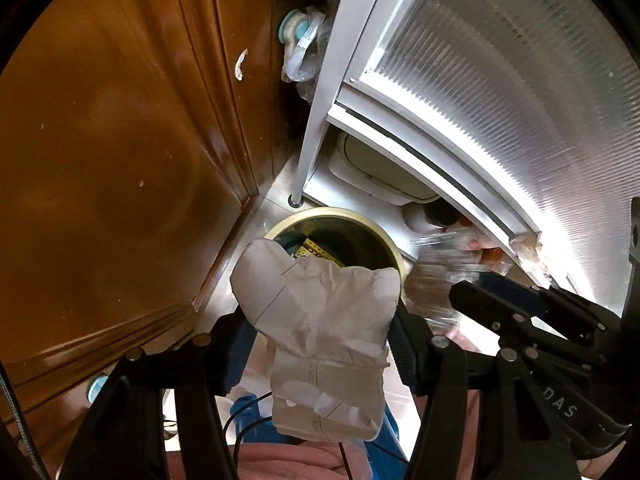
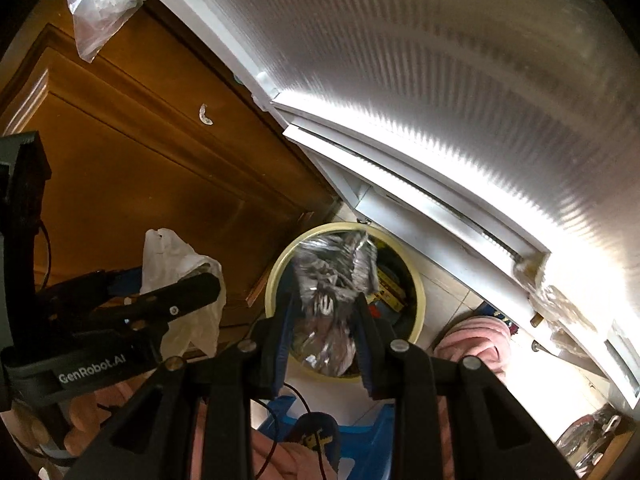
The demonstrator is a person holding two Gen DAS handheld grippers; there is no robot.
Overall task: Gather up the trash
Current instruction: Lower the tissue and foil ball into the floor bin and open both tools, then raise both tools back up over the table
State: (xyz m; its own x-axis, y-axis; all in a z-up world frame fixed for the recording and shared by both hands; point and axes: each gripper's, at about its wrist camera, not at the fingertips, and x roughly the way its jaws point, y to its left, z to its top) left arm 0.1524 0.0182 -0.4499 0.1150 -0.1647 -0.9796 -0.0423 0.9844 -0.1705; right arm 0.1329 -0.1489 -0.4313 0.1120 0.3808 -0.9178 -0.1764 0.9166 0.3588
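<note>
A pale tiled floor (image 2: pixel 448 280) shows in a tight corner between a brown wooden cabinet (image 1: pixel 120 160) on one side and a white-framed ribbed panel (image 1: pixel 500 100) on the other. A round bin (image 2: pixel 418 292) with a cream rim stands on that floor close to the cabinet's foot and just beside the panel's white frame; printed rubbish already lies in its bottom. Beyond the bin, under the frame, sits a pale lidded tub (image 1: pixel 384 176). A clear plastic bag (image 2: pixel 100 4) hangs over the cabinet's top edge.

The left claw (image 1: pixel 320 344) is clamped on crumpled paper (image 1: pixel 320 320), its blue pads pressed to both sides; the paper hangs over the near rim of the bin, partly covering the mouth. From the right wrist view the same claw (image 2: pixel 160 292) appears left of the bin, over the cabinet's base.

The right claw (image 2: pixel 324 328) grips a crinkled silvery wrapper (image 2: pixel 332 276), blurred, directly above the bin's opening. In the left wrist view that claw (image 1: pixel 480 292) comes in from the right, the wrapper a smear beside the rim.

Room is scant: cabinet and panel frame close in on the bin from two sides, and both claws crowd its mouth. Below them lie a blue plastic thing (image 2: pixel 360 428), pink cloth (image 2: pixel 476 344) and thin black cables (image 2: pixel 308 404).
</note>
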